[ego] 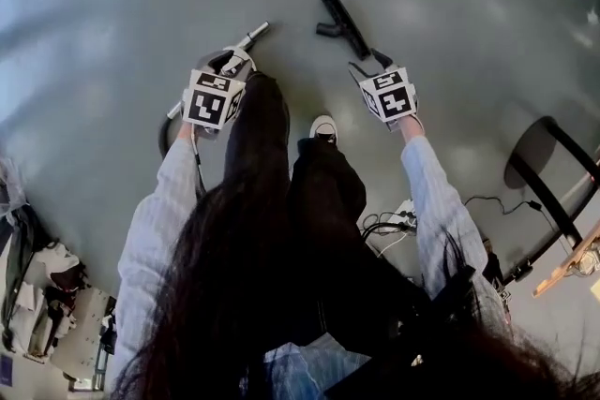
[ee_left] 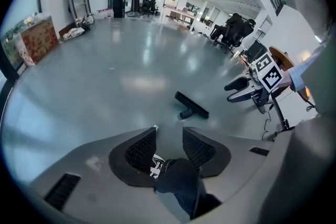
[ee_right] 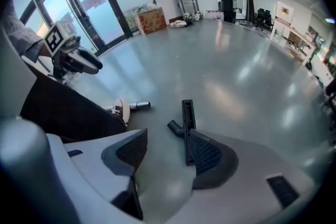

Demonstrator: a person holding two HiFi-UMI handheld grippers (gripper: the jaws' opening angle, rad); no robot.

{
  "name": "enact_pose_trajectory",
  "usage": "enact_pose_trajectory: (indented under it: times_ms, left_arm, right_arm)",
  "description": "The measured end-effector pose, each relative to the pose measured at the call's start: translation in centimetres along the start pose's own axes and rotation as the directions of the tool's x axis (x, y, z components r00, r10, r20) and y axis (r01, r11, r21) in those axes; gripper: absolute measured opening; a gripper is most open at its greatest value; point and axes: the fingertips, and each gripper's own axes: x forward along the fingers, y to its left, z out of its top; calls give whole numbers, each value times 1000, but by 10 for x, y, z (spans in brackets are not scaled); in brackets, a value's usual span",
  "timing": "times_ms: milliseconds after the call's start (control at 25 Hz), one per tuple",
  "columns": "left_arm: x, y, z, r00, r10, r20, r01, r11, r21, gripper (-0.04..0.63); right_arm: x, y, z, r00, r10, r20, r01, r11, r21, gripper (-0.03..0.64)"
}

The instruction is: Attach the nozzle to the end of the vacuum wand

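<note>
The black vacuum nozzle (ego: 342,23) lies on the grey floor, seen ahead of both pairs of jaws (ee_left: 191,106) (ee_right: 186,123). The silver end of the vacuum wand (ego: 251,36) lies to its left, with a white disc (ee_right: 122,110) on it. My left gripper (ego: 234,61) (ee_left: 169,131) hangs just above the wand, open by a narrow gap, gripping nothing; a dark shape that I cannot identify shows below the gap. My right gripper (ego: 366,66) (ee_right: 168,134) stands wide open just short of the nozzle, holding nothing. Each gripper shows in the other's view (ee_left: 233,91) (ee_right: 94,65).
The person's dark trouser legs (ego: 281,164) and a white shoe (ego: 323,126) stand between the grippers. Cables (ego: 394,225) lie on the floor at the right beside a black stool (ego: 553,173). Clutter (ego: 47,295) sits at the lower left. A cardboard box (ee_right: 151,19) stands far off.
</note>
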Motion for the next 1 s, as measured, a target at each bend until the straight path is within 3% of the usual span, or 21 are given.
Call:
enact_pose_trajectory:
  times_ms: [280, 520, 680, 840, 1000]
  left_arm:
    - [103, 56, -34, 997, 4, -75, 0, 998, 59, 144]
    - [160, 76, -73, 981, -1, -192, 34, 986, 166, 187]
    - [189, 87, -90, 977, 7, -214, 41, 975, 217, 195]
    - [207, 90, -99, 971, -18, -237, 72, 973, 220, 195]
    - [204, 113, -109, 975, -28, -219, 83, 965, 249, 195]
  right_arm:
    - [136, -56, -51, 985, -91, -148, 57, 974, -218, 256]
    - [209, -82, -75, 965, -134, -226, 62, 952, -300, 259]
    - [235, -86, -75, 966, -147, -214, 83, 956, -282, 258]
    - [230, -85, -77, 969, -94, -227, 28, 959, -282, 251]
    - [236, -61, -13, 984, -70, -161, 2, 922, -388, 241]
